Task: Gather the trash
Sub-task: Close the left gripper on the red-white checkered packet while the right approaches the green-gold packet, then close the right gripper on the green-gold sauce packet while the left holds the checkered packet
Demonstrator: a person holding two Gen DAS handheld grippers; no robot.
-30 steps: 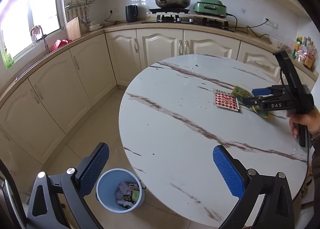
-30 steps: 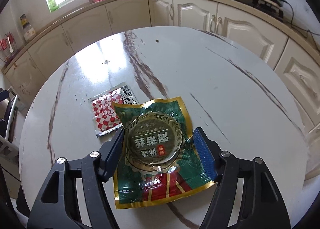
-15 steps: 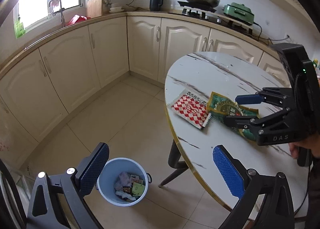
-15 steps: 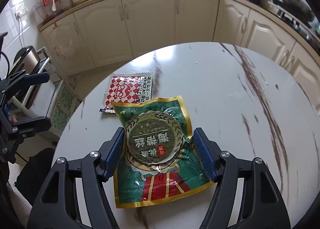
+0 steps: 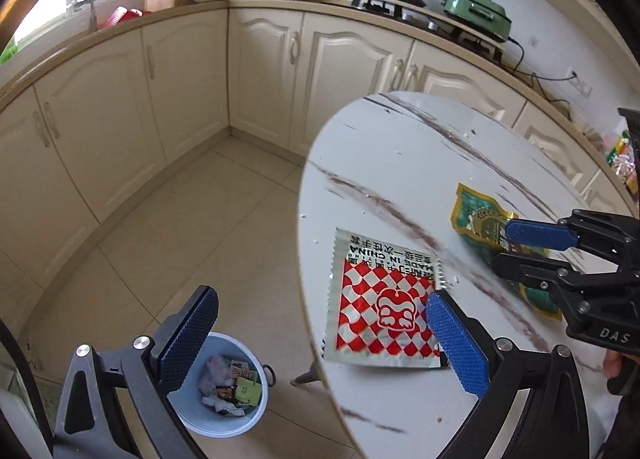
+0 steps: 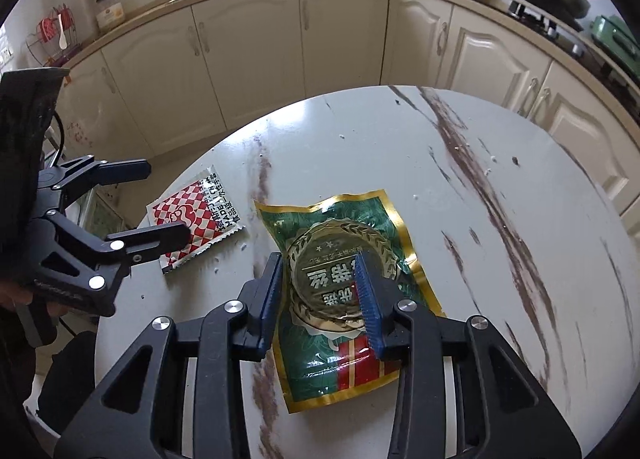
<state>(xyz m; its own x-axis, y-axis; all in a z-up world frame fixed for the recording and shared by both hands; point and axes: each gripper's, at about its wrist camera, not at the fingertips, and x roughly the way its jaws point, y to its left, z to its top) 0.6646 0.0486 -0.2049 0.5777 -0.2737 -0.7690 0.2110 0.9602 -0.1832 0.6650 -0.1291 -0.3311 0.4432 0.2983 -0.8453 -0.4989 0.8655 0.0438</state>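
The left wrist camera looked steeply down past the round table's edge, taking in the floor and blue bin. The right wrist camera hung close over the tabletop, facing the cabinets. Both views shared the checkered packet and green pouch.

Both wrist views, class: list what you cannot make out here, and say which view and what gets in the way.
- Green pouch: right wrist view, its middle sits behind the closing right gripper; whether the pads press it yet is unclear.
- Checkered packet: left wrist view, one corner is covered by a left gripper finger.
- Blue bin: left wrist view, contents too small to identify.
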